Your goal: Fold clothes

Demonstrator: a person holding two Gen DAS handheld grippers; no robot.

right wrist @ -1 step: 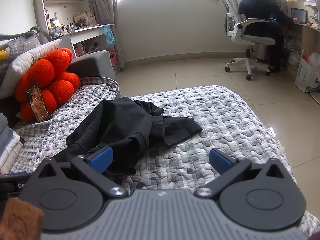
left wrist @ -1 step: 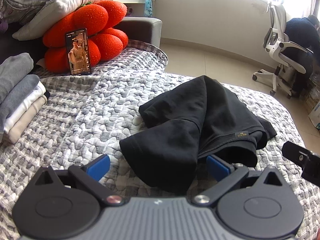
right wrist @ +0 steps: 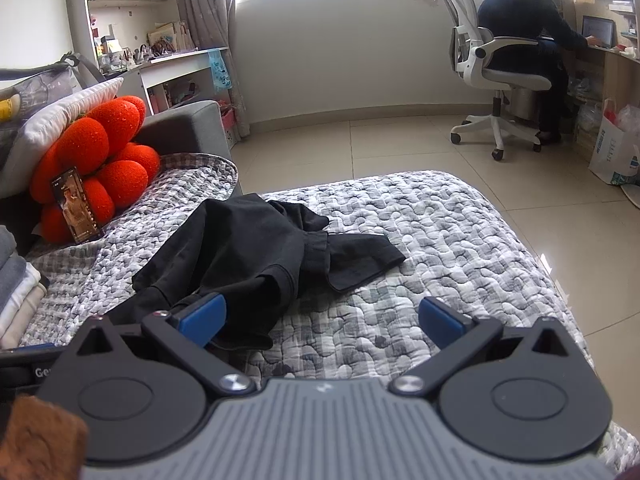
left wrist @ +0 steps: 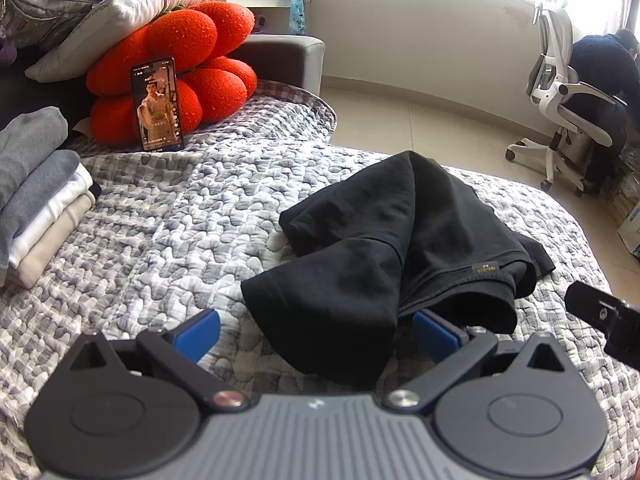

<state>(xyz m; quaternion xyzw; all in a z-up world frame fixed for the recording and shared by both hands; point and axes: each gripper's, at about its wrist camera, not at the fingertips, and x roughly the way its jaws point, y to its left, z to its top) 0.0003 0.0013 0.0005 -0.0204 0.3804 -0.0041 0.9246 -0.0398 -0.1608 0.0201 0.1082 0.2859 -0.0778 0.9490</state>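
A crumpled black garment lies in a heap on the grey patterned quilt. My left gripper is open just above the bed. A near fold of the black cloth lies between its blue pads, which do not press on it. In the right wrist view the same garment lies left of centre. My right gripper is open, with its left pad over the garment's near edge and bare quilt between the fingers.
Several folded clothes are stacked at the bed's left edge. A phone leans on a red cushion at the back. On the tiled floor to the right, a person sits in a white office chair at a desk.
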